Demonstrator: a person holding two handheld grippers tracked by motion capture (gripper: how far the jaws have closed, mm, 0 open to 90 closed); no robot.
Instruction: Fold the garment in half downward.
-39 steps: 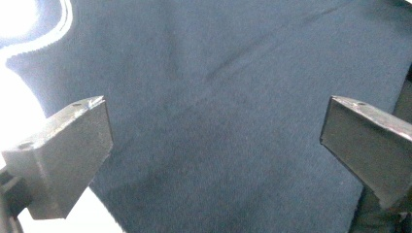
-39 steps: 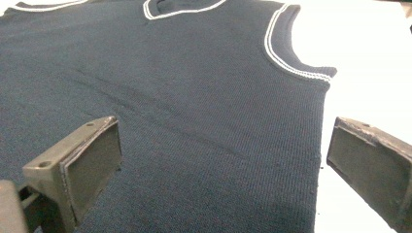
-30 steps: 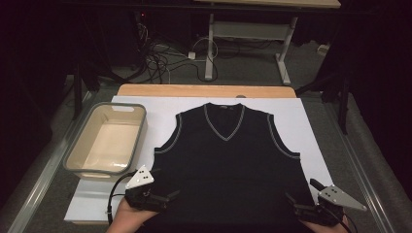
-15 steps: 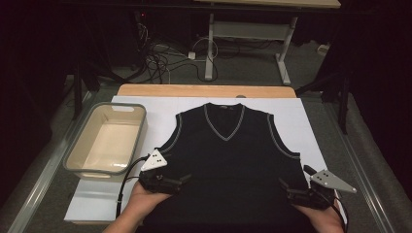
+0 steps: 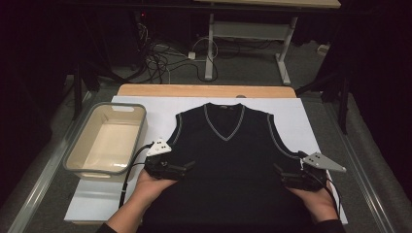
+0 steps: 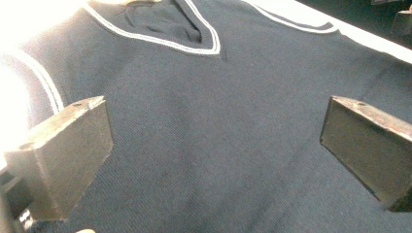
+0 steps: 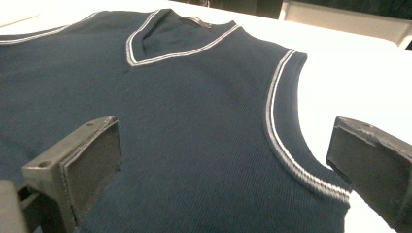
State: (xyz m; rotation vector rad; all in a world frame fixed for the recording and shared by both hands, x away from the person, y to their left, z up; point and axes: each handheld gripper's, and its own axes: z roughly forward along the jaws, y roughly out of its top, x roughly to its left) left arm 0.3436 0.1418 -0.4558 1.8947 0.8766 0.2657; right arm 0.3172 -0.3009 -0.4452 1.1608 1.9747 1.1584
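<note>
A dark navy sleeveless V-neck vest (image 5: 228,160) with white trim lies flat, neck away from me, on a white sheet (image 5: 145,107). My left gripper (image 5: 188,166) rests at the vest's left side just below the armhole and points inward. In the left gripper view the left gripper (image 6: 216,104) is open, its jaws wide apart over the vest's chest (image 6: 214,145). My right gripper (image 5: 278,171) sits at the vest's right side below the other armhole. In the right gripper view the right gripper (image 7: 226,124) is open and spans the trimmed armhole edge (image 7: 277,131).
A beige bin with a grey rim (image 5: 82,167) stands empty on the left of the sheet, close to my left gripper. The wooden table edge (image 5: 204,91) runs along the back. Beyond it, cables (image 5: 160,58) and desk legs are on the floor.
Both grippers have moved forward from the table's front edge, up along the vest's sides to just below the armholes. The vest has not shifted.
</note>
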